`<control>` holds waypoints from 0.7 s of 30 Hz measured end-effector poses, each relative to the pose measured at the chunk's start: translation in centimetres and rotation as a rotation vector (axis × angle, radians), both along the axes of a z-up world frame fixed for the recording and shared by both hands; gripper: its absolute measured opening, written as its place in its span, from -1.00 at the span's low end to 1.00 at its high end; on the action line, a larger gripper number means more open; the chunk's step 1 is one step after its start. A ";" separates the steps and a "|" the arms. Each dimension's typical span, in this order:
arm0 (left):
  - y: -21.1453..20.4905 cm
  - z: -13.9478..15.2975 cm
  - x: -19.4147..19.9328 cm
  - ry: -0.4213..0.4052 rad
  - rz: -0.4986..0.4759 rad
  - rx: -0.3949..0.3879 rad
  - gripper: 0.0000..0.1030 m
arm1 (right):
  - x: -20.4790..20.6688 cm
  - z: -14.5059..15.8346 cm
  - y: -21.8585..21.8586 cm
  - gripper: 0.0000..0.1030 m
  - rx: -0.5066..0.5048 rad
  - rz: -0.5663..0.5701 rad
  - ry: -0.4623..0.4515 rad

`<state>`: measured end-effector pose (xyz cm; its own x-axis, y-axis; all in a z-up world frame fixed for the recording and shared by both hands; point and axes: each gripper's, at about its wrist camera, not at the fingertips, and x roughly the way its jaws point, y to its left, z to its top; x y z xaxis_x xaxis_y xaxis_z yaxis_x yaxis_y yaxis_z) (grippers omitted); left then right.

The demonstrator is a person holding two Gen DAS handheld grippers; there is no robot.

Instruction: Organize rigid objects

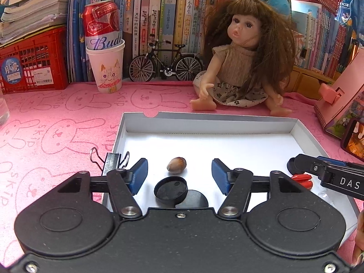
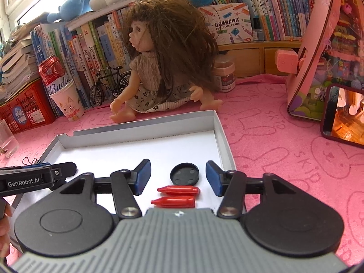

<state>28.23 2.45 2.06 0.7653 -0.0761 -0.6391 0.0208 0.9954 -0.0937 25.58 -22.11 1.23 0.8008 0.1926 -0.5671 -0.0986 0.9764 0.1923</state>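
A shallow white box tray [image 1: 204, 119] [image 2: 145, 125] lies on the pink cloth. In the left wrist view a hazelnut [image 1: 176, 165] and a black round cap [image 1: 171, 189] lie in it between my open left gripper's [image 1: 179, 176] fingers. A black binder clip [image 1: 110, 160] sits on the tray's left edge. In the right wrist view two red pointed pieces [image 2: 178, 190] [image 2: 173, 202] and a black cap [image 2: 184, 173] lie between my open right gripper's [image 2: 178, 177] fingers. The right gripper also shows at the right of the left wrist view [image 1: 293, 165]. Neither gripper holds anything.
A doll [image 1: 241, 63] [image 2: 163, 61] sits just behind the tray. Behind stand a beer can in a paper cup [image 1: 105, 52], a model bicycle [image 1: 165, 62], a red crate [image 1: 31, 66], and books. A pink toy house [image 2: 329, 52] stands right. A glass jar [image 2: 6, 138] stands left.
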 end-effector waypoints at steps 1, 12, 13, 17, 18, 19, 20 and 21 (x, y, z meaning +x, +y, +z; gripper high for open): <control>0.0 0.1 -0.2 -0.005 -0.001 0.001 0.24 | -0.2 0.2 0.1 0.37 -0.004 0.003 -0.007; -0.6 1.4 -2.7 -0.048 -0.020 0.021 0.41 | -2.3 1.5 0.6 0.54 -0.065 0.012 -0.054; -0.5 1.4 -2.8 -0.050 -0.020 0.016 0.42 | -2.4 1.6 0.6 0.54 -0.066 0.011 -0.056; -0.4 1.7 -3.6 -0.063 -0.014 0.013 0.44 | -3.0 1.8 0.5 0.58 -0.073 0.008 -0.059; -0.4 1.8 -3.8 -0.066 -0.013 0.013 0.44 | -3.1 1.9 0.5 0.58 -0.075 0.009 -0.062; -0.4 1.8 -4.1 -0.070 -0.014 0.013 0.45 | -3.4 1.9 0.4 0.60 -0.080 0.009 -0.068; -0.4 1.9 -4.3 -0.073 -0.015 0.012 0.46 | -3.5 2.0 0.4 0.60 -0.085 0.010 -0.072; -0.4 1.9 -4.5 -0.073 -0.015 0.011 0.46 | -3.7 2.0 0.5 0.62 -0.093 0.012 -0.076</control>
<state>23.73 2.08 4.00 0.8087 -0.0815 -0.5825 0.0425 0.9959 -0.0803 21.83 -21.63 3.24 0.8404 0.1516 -0.5203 -0.1210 0.9883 0.0925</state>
